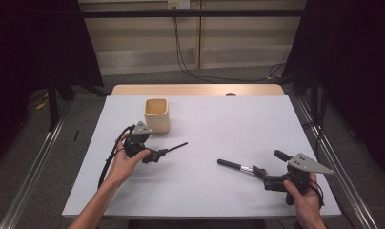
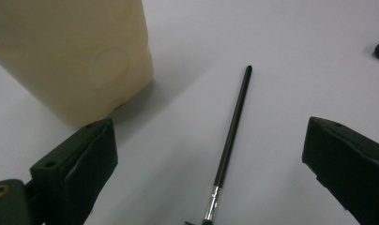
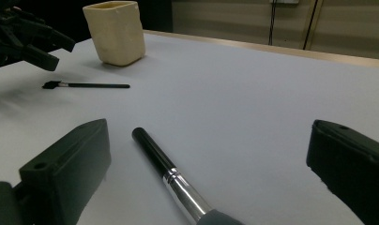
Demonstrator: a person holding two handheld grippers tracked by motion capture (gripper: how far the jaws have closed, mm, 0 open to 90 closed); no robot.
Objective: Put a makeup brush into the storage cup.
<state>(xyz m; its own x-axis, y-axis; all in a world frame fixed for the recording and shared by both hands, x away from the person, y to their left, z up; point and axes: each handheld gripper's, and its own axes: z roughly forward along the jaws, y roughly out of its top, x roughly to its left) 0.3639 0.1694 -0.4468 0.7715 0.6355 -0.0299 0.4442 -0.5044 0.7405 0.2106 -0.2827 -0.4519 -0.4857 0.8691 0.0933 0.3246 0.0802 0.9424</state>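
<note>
A cream square cup (image 1: 156,114) stands on the white table (image 1: 214,119), left of the middle. In front of it lies a thin black brush (image 1: 175,147). My left gripper (image 1: 155,154) is open, low over that brush's bristle end. In the left gripper view the thin brush (image 2: 231,129) runs up between the spread jaws, with the cup (image 2: 79,56) just beyond the left jaw. A thicker brush (image 1: 234,165) with a black handle and silver ferrule lies at the front right. My right gripper (image 1: 270,164) is open around its head end; the handle (image 3: 155,152) points away between the jaws.
The table's wooden far edge (image 1: 197,89) shows behind the white top. Cables and dark stands lie on the floor beyond. The right gripper view takes in the left gripper (image 3: 35,44), the thin brush (image 3: 89,85) and the cup (image 3: 116,33) at its far left.
</note>
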